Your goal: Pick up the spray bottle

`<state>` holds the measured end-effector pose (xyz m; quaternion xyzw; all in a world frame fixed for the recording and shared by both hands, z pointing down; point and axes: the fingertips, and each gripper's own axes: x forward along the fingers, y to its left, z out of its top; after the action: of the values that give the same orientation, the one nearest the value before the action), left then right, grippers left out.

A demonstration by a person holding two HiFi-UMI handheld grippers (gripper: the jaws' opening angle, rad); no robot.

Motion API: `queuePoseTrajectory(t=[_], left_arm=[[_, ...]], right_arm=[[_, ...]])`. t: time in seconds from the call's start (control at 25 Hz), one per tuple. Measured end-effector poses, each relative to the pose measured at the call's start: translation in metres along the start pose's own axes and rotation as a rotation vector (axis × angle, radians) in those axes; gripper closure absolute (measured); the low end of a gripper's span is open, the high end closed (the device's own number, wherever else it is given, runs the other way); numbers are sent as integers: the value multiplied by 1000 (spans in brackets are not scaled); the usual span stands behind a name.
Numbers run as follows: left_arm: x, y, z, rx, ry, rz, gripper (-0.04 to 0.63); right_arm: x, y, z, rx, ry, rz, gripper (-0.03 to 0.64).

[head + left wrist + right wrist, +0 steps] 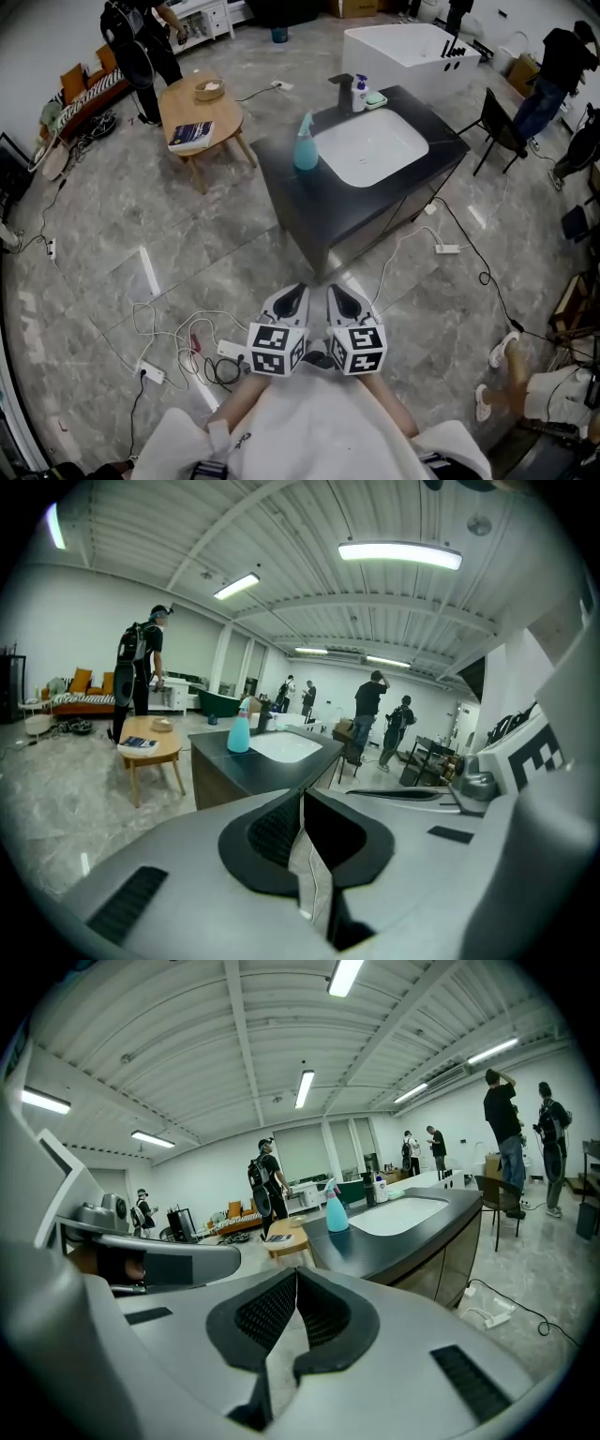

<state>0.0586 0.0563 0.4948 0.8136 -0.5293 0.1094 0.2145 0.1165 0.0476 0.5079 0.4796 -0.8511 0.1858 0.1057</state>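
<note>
The teal spray bottle [306,145] stands upright on the dark vanity counter [309,192], just left of the white sink basin [370,147]. The left gripper view shows the spray bottle [239,731] well ahead, left of centre. In the right gripper view the spray bottle [336,1209] is ahead, slightly right of centre. My left gripper [291,302] and right gripper [349,302] sit side by side low in the head view, over the floor in front of the counter and far short of the bottle. On both, the jaws meet at the tips with nothing between them.
A round wooden table [200,108] with a book and a bowl stands left of the counter. Cables and power strips [150,372] lie on the floor near me. A soap bottle [359,94] stands behind the sink, and a white tub [403,52] further back. People stand around the room.
</note>
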Motion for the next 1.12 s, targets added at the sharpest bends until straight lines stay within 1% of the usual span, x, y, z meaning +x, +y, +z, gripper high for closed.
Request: queuePoseTrajectory(t=[0.32,0.72,1.12], left_arm=[[16,2,5,-10,-1,10,561],[20,7,6,-38,0,33,561],[30,3,7,-26,3,11,561]], right_arm=[[9,-11,3,-14,15,15,591],[12,-12,6,-38,34,39,591],[14,-27,8,-23,30,6,591]])
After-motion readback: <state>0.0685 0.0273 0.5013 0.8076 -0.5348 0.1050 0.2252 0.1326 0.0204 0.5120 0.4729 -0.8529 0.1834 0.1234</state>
